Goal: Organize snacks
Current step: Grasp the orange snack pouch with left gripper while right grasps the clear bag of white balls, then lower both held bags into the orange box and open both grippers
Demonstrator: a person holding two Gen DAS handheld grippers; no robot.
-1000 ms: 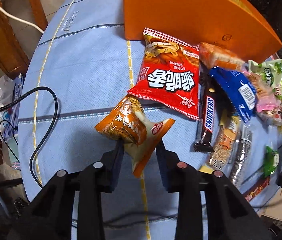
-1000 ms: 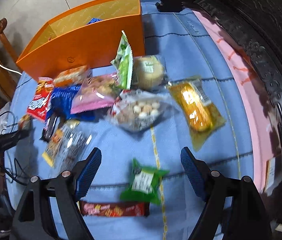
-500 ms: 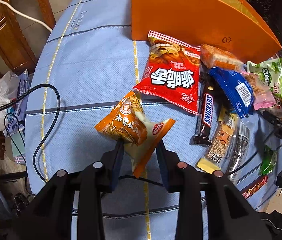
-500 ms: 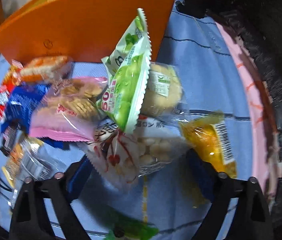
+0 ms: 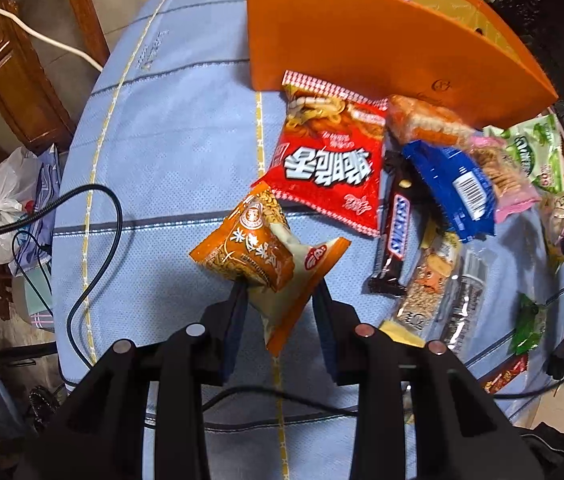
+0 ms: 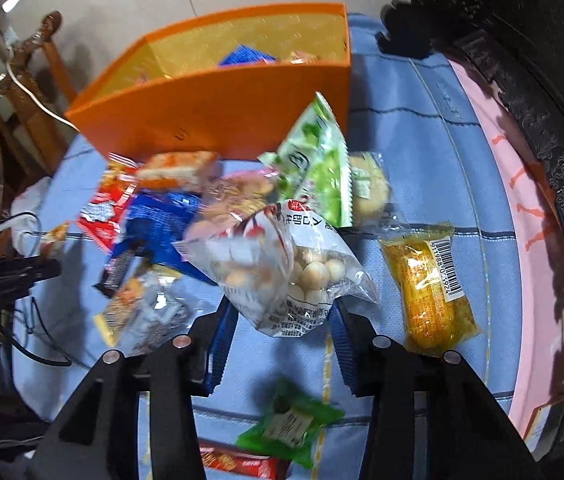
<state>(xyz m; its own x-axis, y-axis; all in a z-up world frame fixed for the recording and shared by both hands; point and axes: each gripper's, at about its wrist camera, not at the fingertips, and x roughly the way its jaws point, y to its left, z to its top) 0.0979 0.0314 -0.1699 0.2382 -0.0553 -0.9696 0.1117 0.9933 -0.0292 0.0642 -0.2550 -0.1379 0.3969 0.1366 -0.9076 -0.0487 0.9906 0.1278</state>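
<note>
1. Two grippers are in view, each with a snack packet between its jaws, over a table (image 5: pixel 185 128) covered in pale blue cloth.
2. Left gripper (image 5: pixel 279 300): jaws pinching an orange-and-cream snack packet (image 5: pixel 257 256) by its lower end; the packet is lifted off the cloth and tilts up toward the left.
3. Right gripper (image 6: pixel 284 312): jaws have just been closing and now press on a clear bag of round white balls (image 6: pixel 282 272). The bag is raised above the other packets.
4. Orange box (image 6: pixel 217 112) stands open-topped at the far side of the table; a blue packet and an orange-wrapped one show inside it.
5. Loose snacks lie in a heap just in front of the box: a red bag with white lettering (image 5: pixel 330 172), its top edge touching the box wall; an orange-wrapped biscuit pack (image 5: pixel 422 124); a blue packet (image 5: pixel 454 188); a pink biscuit bag (image 5: pixel 502 176); a green-and-white bag (image 6: pixel 318 168) standing tilted; a Snickers bar (image 5: pixel 396 240); and clear packs of seed bars (image 5: pixel 434 284).
6. Yellow cake packet (image 6: pixel 426 284) lies apart, to the right of the heap.
7. Small green packet (image 6: pixel 292 424) and a red bar (image 6: pixel 237 462) lie nearest the right gripper, below its jaws.
8. Black cable (image 5: pixel 93 248) loops across the left part of the cloth.
</note>
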